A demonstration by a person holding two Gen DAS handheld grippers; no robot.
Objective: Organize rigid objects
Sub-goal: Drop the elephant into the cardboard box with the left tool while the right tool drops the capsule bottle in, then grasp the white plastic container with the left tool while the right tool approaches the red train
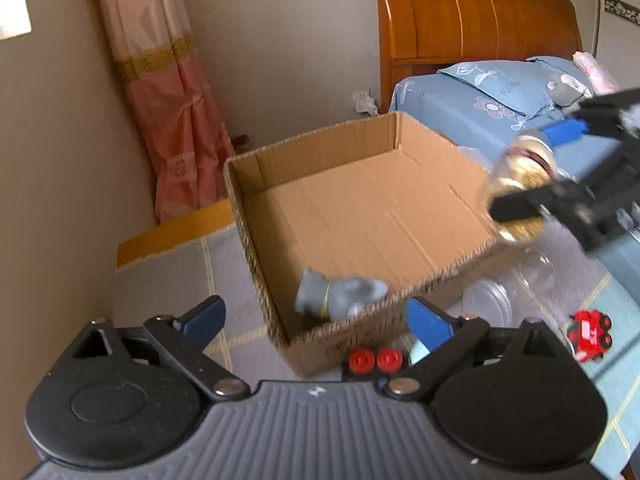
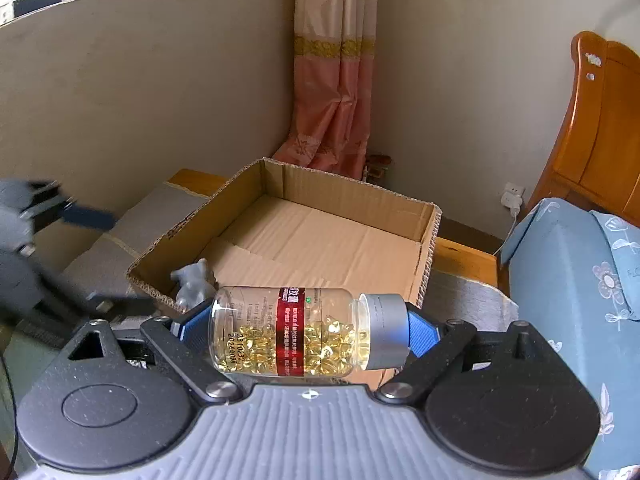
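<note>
Between the right claw (image 2: 296, 330) fingers: one clear plastic capsule bottle (image 2: 304, 332), clenched end to end.
Bottle reads "2026"; left claw (image 1: 316, 316) released, one grey figurine (image 1: 340, 294) ahead in the cardboard box (image 1: 360, 208).

Beige walls (image 2: 160, 100), pink curtain (image 2: 336, 80) in the corner, wooden headboard (image 1: 472, 12), blue bedding (image 1: 460, 96)

Two matching handheld grippers. The left gripper (image 1: 316, 320) has a grey ribbed body with a small white emblem at its front edge. Two black rounded housings sit either side, each with a raised disc on top. Black link bars run forward from silver rivets to blue fingers (image 1: 206, 312). The right gripper (image 2: 298, 330) is the same build: grey ribbed body, white emblem, black housings, silver rivets, and blue textured pads (image 2: 420, 330).
</note>
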